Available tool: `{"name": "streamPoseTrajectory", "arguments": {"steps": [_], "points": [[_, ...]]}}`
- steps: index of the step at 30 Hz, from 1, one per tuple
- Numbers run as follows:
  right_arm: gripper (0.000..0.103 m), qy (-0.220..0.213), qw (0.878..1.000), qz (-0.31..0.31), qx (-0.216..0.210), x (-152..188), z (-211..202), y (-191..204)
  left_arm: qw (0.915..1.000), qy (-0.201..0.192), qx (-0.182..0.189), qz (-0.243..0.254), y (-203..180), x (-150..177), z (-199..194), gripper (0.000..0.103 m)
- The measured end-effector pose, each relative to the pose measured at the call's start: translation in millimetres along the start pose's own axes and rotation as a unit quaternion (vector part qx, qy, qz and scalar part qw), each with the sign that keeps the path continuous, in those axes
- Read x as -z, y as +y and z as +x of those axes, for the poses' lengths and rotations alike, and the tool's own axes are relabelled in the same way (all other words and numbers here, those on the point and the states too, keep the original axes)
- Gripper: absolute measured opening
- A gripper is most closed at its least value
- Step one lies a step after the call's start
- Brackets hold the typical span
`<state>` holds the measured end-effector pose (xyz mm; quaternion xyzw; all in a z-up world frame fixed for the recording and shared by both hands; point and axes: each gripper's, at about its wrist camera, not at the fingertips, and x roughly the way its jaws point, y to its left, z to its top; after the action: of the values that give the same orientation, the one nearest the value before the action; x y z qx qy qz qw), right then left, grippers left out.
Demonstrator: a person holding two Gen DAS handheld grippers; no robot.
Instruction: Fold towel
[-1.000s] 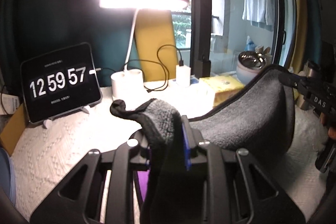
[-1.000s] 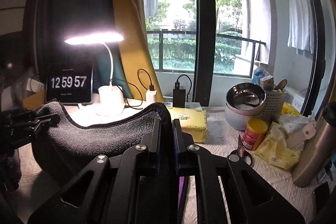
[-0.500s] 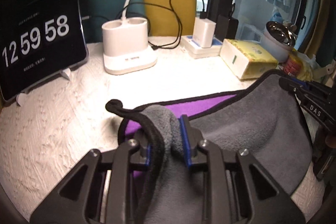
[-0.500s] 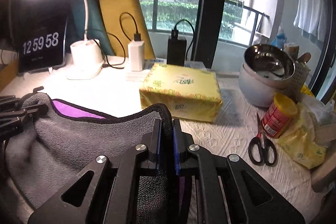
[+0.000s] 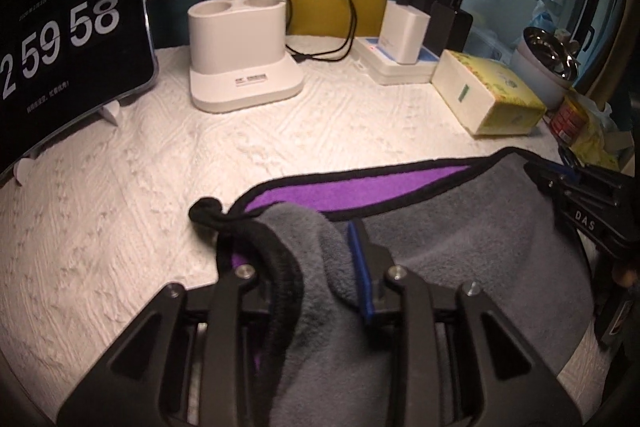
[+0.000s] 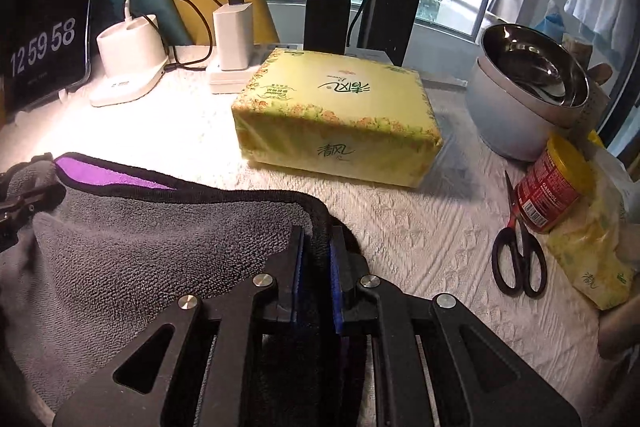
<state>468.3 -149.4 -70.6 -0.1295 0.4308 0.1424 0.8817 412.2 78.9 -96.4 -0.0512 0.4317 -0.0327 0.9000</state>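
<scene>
The towel (image 5: 460, 239) is grey on one face and purple on the other, with a black hem. It lies doubled over on the white tablecloth, the grey layer on top and a purple strip (image 5: 360, 187) showing along the far edge. My left gripper (image 5: 304, 247) is shut on the towel's left corner. My right gripper (image 6: 316, 251) is shut on the right corner, where the towel (image 6: 152, 247) spreads to the left. The right gripper also shows in the left wrist view (image 5: 576, 199) at the towel's far side.
A clock tablet (image 5: 60, 43), a white lamp base (image 5: 244, 63), a charger block (image 5: 404, 35) and a yellow tissue pack (image 6: 340, 115) stand behind the towel. Steel bowls (image 6: 532, 87), a red jar (image 6: 552, 183) and scissors (image 6: 516, 259) sit at the right.
Both grippers have come down and forward with the towel's corners. The towel went from hanging in the air to lying folded over on the tablecloth.
</scene>
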Motion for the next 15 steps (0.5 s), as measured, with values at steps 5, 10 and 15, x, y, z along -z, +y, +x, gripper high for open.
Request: {"name": "streamPoseTrajectory", "arguments": {"steps": [5,10,15], "points": [[0.022,-0.005,1.000,0.007,0.000,0,-1,-2,0.9999,0.003,0.000,-0.012,4,-2,-4,0.057],[0.063,-0.015,1.000,0.016,-0.008,1,-11,-7,0.9999,-0.012,-0.002,-0.009,2,2,-17,0.084],[0.065,-0.038,0.999,0.019,-0.009,0,-31,-8,0.9996,-0.024,-0.006,-0.014,0,9,-34,0.088]]}}
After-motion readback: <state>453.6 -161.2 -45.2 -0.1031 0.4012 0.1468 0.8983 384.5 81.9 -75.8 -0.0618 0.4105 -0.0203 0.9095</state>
